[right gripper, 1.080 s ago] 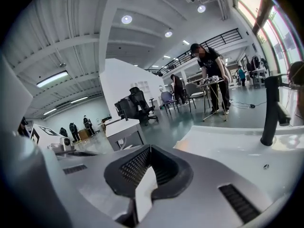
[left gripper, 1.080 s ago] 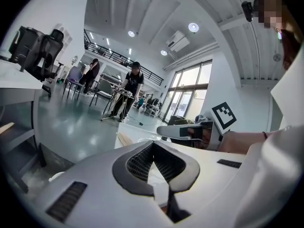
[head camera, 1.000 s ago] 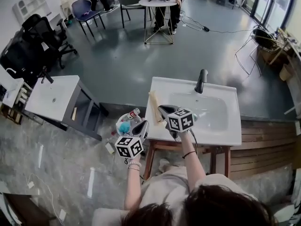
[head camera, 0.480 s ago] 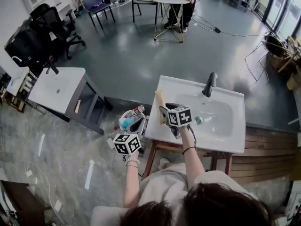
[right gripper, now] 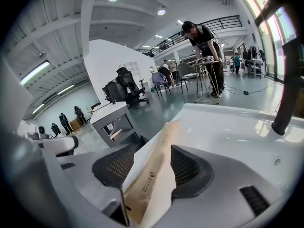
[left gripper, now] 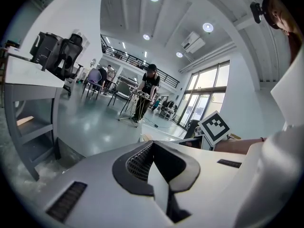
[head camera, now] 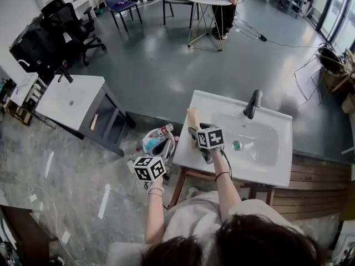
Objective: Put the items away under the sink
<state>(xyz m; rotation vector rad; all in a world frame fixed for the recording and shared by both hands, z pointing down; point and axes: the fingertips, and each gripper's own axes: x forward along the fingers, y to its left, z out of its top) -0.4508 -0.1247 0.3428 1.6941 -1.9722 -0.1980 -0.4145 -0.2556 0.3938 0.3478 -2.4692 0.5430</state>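
Right gripper [right gripper: 153, 151]: released. Its jaws had just been opening and stood apart, with neither pad clearly pressing on anything.
Paper packet [right gripper: 151, 175]: tan and long, standing on edge in the gap between the right gripper's jaws. Its far end reached out along the left rim of the sink. Whether it rested on the rim could not be told.
Left gripper [left gripper: 152, 144]: clenched, its pad tips meeting with nothing between them. It was held lower than the right one, to the left of the sink and above the tub on the floor.
Sink [head camera: 277, 170]: a white top with a shallow basin, directly in front of the person. The right gripper was over its near-left part.
Faucet [head camera: 253, 103]: dark and upright, at the far edge of the basin.
Drain [head camera: 237, 145]: in the middle of the basin, just right of the right gripper's marker cube.
Tub [head camera: 151, 137]: on the floor just beside the sink's left side. It held a bottle with a red cap [head camera: 165, 130] and something blue.
Second vanity [head camera: 72, 101]: white top on a grey frame, well apart at the far left.
Standing person [head camera: 223, 7]: at a small round table on the far side of the room.
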